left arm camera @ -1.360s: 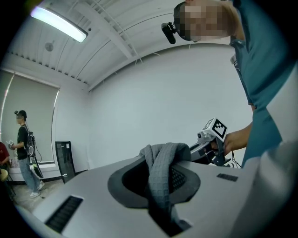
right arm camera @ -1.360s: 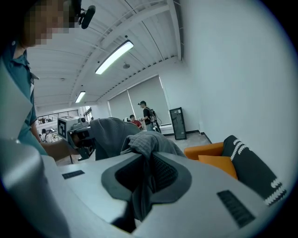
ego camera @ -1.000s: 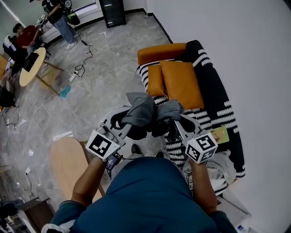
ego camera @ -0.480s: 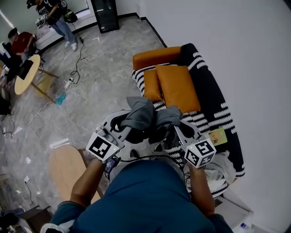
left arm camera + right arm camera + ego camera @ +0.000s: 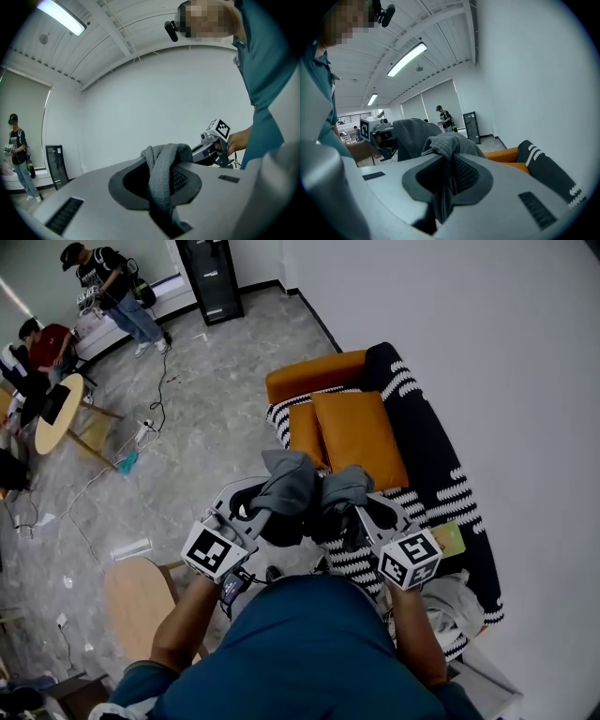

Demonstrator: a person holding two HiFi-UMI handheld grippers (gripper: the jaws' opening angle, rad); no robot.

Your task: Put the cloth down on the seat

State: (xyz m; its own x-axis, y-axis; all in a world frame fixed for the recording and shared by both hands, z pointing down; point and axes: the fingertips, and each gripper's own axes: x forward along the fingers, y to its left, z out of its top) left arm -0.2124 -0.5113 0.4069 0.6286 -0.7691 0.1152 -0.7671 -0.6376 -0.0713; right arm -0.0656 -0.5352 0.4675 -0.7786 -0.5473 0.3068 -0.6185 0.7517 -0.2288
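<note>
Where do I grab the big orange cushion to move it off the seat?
Probably the near edge of the large orange square cushion, approached from our end of the sofa: the smaller orange cushion and black-and-white striped backrest flank its sides.

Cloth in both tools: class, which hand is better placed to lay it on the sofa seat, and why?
Probably right. Both tools grip the cloth, but the right tool sits by the edge of the sofa seat, while the left tool is over the floor.

Grey cloth [image 5: 291,486], orange cushions [image 5: 361,435]
</note>
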